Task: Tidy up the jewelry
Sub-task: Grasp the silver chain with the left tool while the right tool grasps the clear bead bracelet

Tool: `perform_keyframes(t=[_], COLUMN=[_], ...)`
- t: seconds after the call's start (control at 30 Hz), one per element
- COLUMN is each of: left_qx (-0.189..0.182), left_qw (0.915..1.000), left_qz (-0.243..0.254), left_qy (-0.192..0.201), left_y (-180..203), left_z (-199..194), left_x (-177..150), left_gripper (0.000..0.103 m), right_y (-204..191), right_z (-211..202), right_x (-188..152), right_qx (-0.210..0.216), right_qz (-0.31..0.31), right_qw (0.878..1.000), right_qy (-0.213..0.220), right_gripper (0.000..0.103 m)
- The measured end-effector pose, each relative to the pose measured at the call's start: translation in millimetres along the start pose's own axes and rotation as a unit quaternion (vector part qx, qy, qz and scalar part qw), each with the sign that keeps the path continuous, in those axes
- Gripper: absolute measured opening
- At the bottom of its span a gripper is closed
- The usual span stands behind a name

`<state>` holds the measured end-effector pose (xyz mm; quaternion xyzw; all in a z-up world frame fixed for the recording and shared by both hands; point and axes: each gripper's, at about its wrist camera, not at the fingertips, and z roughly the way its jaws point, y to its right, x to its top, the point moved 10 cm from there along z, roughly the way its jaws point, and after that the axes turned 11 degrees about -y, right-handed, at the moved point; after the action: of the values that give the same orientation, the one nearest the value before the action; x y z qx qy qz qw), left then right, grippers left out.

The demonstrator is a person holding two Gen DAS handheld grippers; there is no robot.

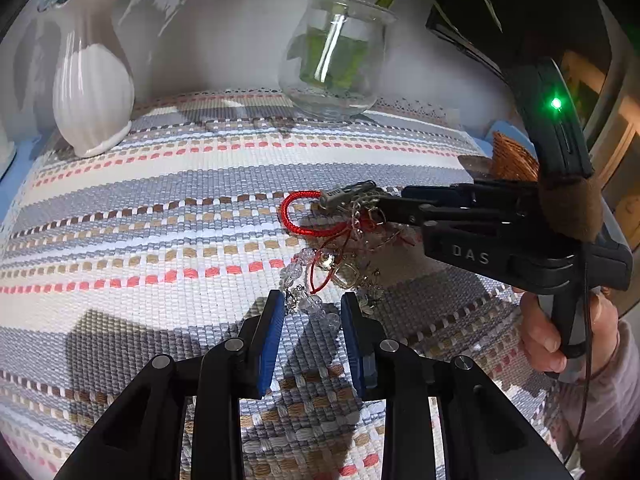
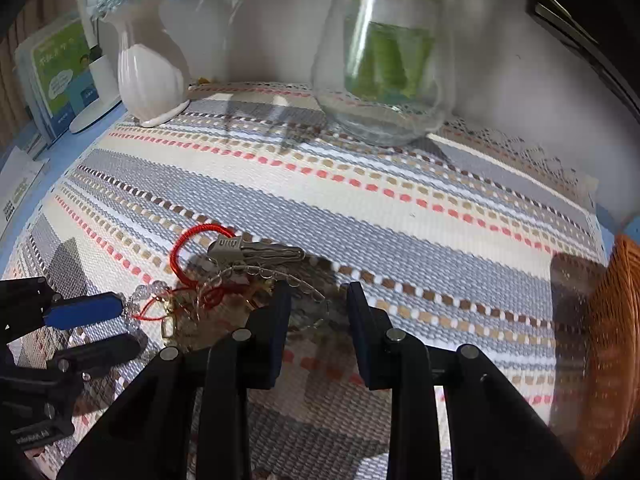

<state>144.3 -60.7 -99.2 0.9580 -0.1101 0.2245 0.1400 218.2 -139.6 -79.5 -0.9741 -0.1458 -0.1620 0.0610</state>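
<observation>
A tangled jewelry pile lies on the striped woven mat (image 1: 160,208): a red cord bracelet (image 1: 294,216), a silver hair clip (image 1: 344,196), clear crystal beads (image 1: 304,276) and thin chains. My left gripper (image 1: 312,312) is open, its blue pads either side of the crystal beads at the pile's near edge. My right gripper (image 1: 380,204) reaches in from the right, its tips at the clip and chains. In the right wrist view the right gripper (image 2: 318,292) is open, its left finger over the chain (image 2: 280,272); the clip (image 2: 252,250) and red cord (image 2: 188,244) lie just ahead.
A white ribbed vase (image 1: 92,96) stands at the mat's back left and a glass vase with green stems (image 1: 336,60) at the back middle. A woven wicker basket (image 1: 512,156) sits at the right edge. Booklets (image 2: 60,68) lean at the far left.
</observation>
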Motion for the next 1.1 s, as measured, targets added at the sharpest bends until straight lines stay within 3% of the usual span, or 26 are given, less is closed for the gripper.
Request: perform_keyframes(t=[0.13,0.37,0.5,0.63,0.93,1.1], left_qx=[0.013,0.017,0.062,0.051,-0.011,-0.058], left_qw=[0.9999,0.9998,0.9979,0.9986,0.9993,0.997], left_qz=[0.011,0.012,0.021,0.013,-0.031,-0.041], left_qy=[0.0,0.0,0.005,0.004,0.015,0.03], left_y=[3,1,-1,-4,-17,-17], left_z=[-1,-2,-3,-5,-44,-76], left_x=[-2,-3,-4,-7,-30,-43], left_gripper=[0.029,0.028,0.009,0.009,0.009,0.009], right_y=[-5,0,3,5,6,-1], right_z=[-3,-13,-21,-28,-37,-71], right_x=[0,-2,-2,-2,-7,-11], right_qx=[-0.006,-0.016,-0.002,0.01,0.031,0.05], right_qz=[-0.014,-0.002,0.009,0.018,0.026,0.025], right_qw=[1.0,1.0,0.999,0.998,0.997,0.993], right_qy=[0.007,0.027,0.044,0.056,0.065,0.101], right_gripper=[0.008,0.008,0.008,0.008,0.008,0.008])
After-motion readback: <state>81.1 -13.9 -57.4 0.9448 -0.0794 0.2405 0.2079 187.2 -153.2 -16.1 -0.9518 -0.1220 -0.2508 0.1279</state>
